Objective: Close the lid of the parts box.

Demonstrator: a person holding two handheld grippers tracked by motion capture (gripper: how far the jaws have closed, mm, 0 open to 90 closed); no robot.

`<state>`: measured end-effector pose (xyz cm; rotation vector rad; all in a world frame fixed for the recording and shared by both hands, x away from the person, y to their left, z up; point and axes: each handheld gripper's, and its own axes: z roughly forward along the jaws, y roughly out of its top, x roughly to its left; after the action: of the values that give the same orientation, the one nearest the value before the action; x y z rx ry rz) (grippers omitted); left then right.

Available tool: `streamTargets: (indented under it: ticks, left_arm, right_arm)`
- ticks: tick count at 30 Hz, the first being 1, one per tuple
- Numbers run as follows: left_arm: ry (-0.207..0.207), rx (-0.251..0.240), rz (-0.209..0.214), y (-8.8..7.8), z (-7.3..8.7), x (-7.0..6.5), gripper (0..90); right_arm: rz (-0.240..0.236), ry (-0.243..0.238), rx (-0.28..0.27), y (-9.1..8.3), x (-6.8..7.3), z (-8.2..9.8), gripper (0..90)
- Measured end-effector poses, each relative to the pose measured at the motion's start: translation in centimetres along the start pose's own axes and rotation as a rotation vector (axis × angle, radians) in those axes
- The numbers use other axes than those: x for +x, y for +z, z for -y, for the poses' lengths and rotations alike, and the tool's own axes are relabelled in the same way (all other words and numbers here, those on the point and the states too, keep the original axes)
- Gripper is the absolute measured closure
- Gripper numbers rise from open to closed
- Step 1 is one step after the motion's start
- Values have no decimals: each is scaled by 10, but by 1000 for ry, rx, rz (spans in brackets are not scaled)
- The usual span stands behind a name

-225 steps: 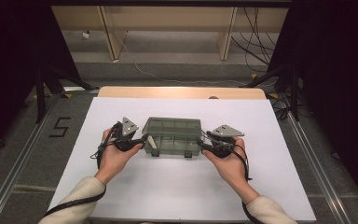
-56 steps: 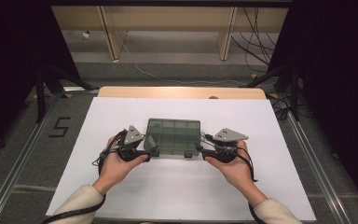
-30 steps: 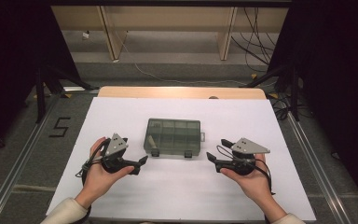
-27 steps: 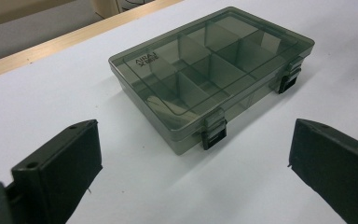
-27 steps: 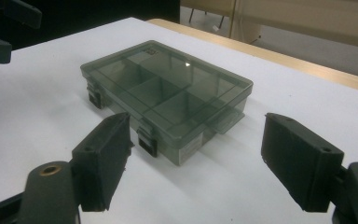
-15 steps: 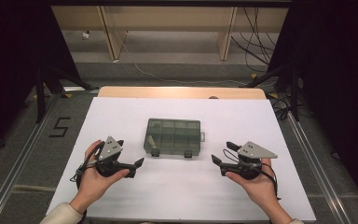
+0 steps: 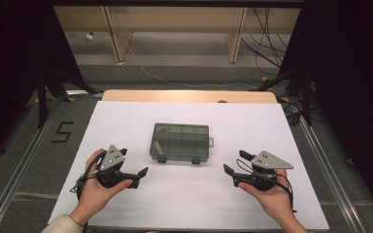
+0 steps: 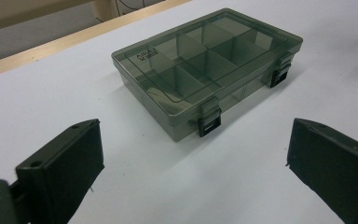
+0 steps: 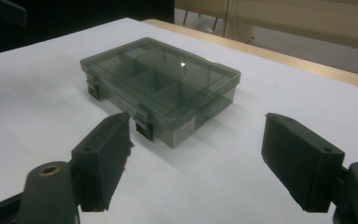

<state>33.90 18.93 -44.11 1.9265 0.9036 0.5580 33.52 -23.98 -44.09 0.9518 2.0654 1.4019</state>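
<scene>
bright overhead light, dark surroundings

Black two-jaw grippers are wearing grey three-cornered plates: left gripper [image 7: 132,171], right gripper [image 7: 234,162]. Black cables are trailing toward 6 o'clock. A pale sleeve [image 7: 60,224] is showing.

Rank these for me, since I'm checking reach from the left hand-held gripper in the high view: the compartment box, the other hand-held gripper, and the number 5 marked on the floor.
1. Smoky grey transparent plastic compartment box: just ahead and to the right of the left hand-held gripper, at the table's middle.
2. Black number 5 floor marking: off the table, ahead and to the left.
3. Right hand-held gripper: across the table, far right.
</scene>
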Motion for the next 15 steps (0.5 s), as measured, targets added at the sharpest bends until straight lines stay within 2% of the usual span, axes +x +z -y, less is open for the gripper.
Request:
streamTargets:
  ticks: [1, 2, 3, 4, 5, 6, 7, 8, 10, 11, 13, 14, 15]
  left_arm:
    - [-1, -2, 3, 0, 0, 0, 31]
    - [-2, -1, 1, -1, 0, 0, 31]
    - [-1, -2, 0, -1, 1, 0, 32]
    - [4, -2, 1, -2, 1, 1, 32]
    - [-4, -4, -1, -2, 1, 0, 32]
    - [1, -2, -2, -3, 1, 1, 33]
    - [-1, -2, 3, -3, 2, 1, 34]
    - [-3, -2, 4, -3, 2, 1, 34]
    - [-1, 1, -3, -5, 3, 1, 35]
    - [-3, 0, 0, -5, 4, 1, 35]
    - [-3, 2, -6, -6, 4, 2, 36]
    - [-3, 1, -1, -6, 5, 2, 37]
    - [-5, 0, 1, -7, 5, 2, 37]
  right_arm:
    - [-4, 17, 20, -2, 1, 0, 245]
    - [2, -1, 23, -3, 0, 0, 245]
    - [6, 11, 41, -6, 0, 0, 245]
    - [9, -2, 19, -5, 0, 1, 245]
    - [4, 12, 51, -9, 0, 1, 245]
    - [9, 4, -3, -6, 0, 3, 245]
    - [2, 17, 52, -11, 1, 2, 245]
    - [8, 13, 29, -10, 1, 3, 245]
    - [4, 17, 28, -12, 1, 4, 245]
    - [6, 11, -3, -11, 0, 5, 245]
    - [13, 18, 27, -14, 1, 5, 244]
    - [19, 2, 18, -15, 0, 6, 245]
    - [17, 11, 15, -15, 0, 6, 244]
